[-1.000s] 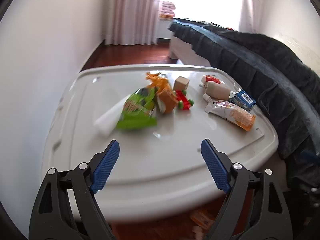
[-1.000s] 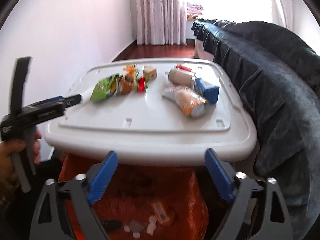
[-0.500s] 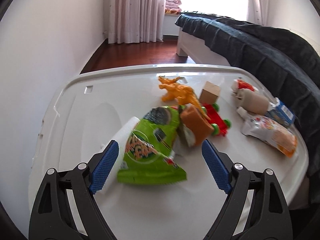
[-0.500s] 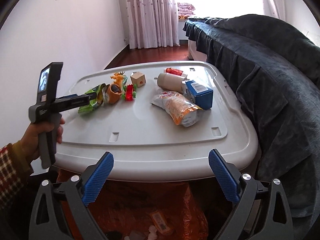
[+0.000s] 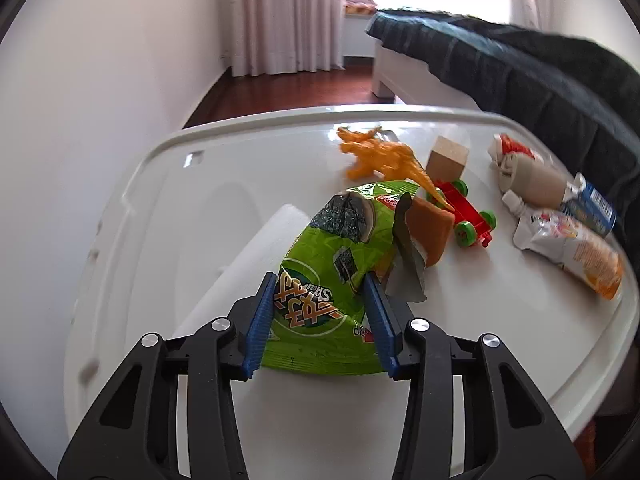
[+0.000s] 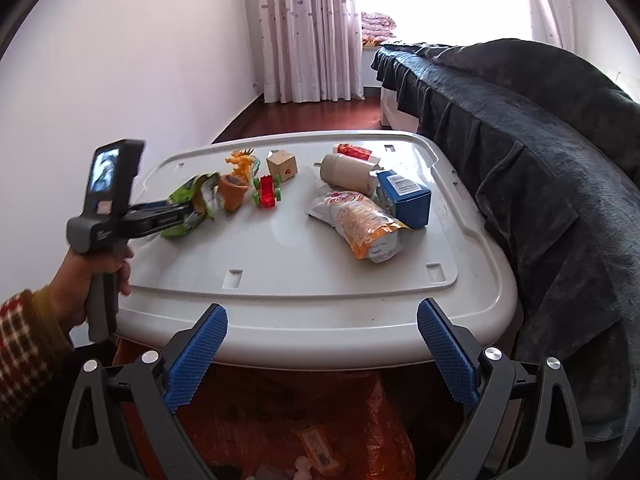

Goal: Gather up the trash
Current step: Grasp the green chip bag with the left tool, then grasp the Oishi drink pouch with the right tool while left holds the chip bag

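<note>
A crumpled green snack bag (image 5: 340,264) lies on the white plastic tabletop (image 5: 208,200), on the left side. My left gripper (image 5: 320,284) is closing its jaws on the bag's near end, and both blue pads (image 5: 262,320) press into its sides. The right wrist view shows the same bag (image 6: 188,204) in the left gripper (image 6: 176,214), held by a person's hand (image 6: 92,272). More trash lies to the right: an orange-white snack bag (image 6: 360,224), a blue carton (image 6: 404,198) and a beige cup (image 6: 346,168). My right gripper (image 6: 320,310) stands open at the table's near edge, with nothing in it.
An orange dinosaur toy (image 5: 380,156), a wooden cube (image 5: 446,158) and a red toy car (image 5: 468,210) sit beside the green bag. A white tissue (image 5: 256,256) lies under it. An orange trash bag (image 6: 320,420) hangs below the table. A dark-covered bed (image 6: 540,140) borders the right.
My left gripper came forward and down over the table to the green bag, then narrowed its jaws from wide apart onto the bag. The right gripper stayed at the near edge.
</note>
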The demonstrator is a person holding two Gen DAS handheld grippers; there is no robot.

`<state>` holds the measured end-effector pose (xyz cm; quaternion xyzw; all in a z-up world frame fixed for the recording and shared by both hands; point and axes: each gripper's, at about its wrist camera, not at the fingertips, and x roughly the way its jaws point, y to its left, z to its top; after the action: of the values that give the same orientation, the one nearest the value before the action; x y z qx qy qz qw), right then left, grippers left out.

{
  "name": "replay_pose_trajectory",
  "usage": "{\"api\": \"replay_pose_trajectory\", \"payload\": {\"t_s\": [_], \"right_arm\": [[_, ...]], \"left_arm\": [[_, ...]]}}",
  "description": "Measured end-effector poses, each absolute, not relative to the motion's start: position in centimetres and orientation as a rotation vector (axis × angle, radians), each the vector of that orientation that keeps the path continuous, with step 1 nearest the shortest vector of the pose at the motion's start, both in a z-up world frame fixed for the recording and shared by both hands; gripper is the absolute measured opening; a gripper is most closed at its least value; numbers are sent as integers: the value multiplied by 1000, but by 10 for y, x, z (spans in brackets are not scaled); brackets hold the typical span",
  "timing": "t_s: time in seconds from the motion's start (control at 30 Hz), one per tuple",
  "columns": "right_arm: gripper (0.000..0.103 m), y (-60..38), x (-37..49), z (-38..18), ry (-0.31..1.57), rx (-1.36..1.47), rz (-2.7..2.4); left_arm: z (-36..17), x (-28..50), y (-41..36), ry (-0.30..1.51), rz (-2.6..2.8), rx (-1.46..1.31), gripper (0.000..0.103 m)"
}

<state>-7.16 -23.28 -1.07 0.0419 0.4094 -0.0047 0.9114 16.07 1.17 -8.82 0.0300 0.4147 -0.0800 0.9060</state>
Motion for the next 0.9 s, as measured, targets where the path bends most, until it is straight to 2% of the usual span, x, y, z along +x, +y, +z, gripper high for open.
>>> {"api": "replay_pose_trajectory", "payload": {"t_s": [0.4, 0.9], "right_arm": [[94, -245, -57, -18, 873, 99, -35], [91, -259, 67, -78, 976, -65, -71]], "left_arm": [[-47, 107, 35, 791, -146, -62, 43], [-37, 52, 5, 766, -303, -97, 43]]}}
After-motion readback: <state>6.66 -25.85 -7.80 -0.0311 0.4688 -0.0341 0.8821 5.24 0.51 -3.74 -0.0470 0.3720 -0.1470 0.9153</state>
